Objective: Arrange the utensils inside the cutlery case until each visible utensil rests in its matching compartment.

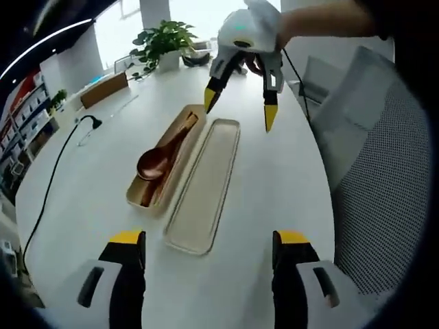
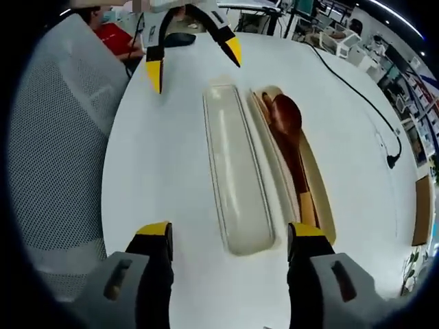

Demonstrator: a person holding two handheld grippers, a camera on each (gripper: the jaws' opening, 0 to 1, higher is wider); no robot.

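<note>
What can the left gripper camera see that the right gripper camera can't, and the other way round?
Left gripper view alone: a potted plant at the table's far end, and a hand holding the right gripper. Right gripper view alone: the left gripper, jaws apart. Both: the white table, the open cutlery case holding a wooden spoon, its lid alongside, a black cable.

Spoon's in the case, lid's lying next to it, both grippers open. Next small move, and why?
Probably bring the right gripper down onto the lid. The spoon already lies in the case base, the lid lies empty beside it, and both the right and the left gripper hang open above the table, holding nothing.
</note>
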